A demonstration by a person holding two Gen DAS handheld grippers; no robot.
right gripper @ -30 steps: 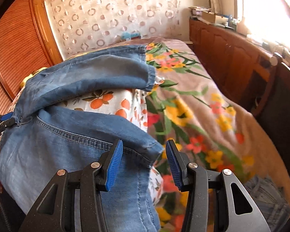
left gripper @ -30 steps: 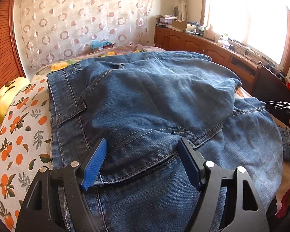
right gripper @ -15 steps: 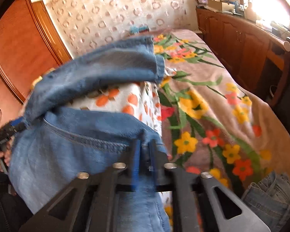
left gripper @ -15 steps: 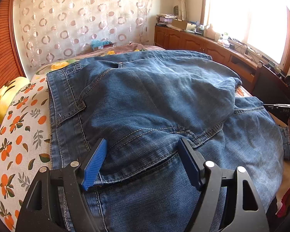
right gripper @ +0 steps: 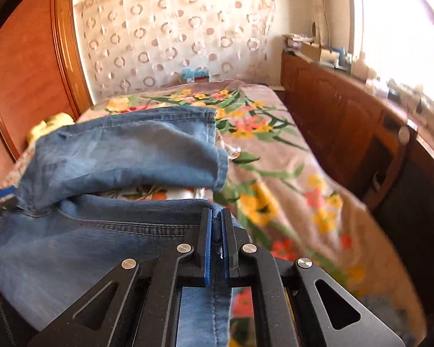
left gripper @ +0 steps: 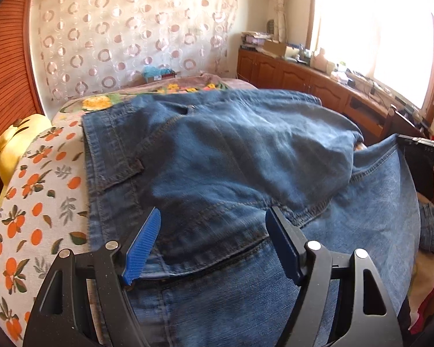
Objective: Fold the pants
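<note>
The fold has barely begun: the blue jeans (left gripper: 246, 173) lie spread over the flowered bedspread (right gripper: 289, 179), legs apart, one across the upper centre of the right wrist view. At lower centre there, the right gripper (right gripper: 216, 225) is clamped on the near leg's hem edge. The left gripper (left gripper: 212, 225) stands wide open, denim between its fingers but ungripped.
</note>
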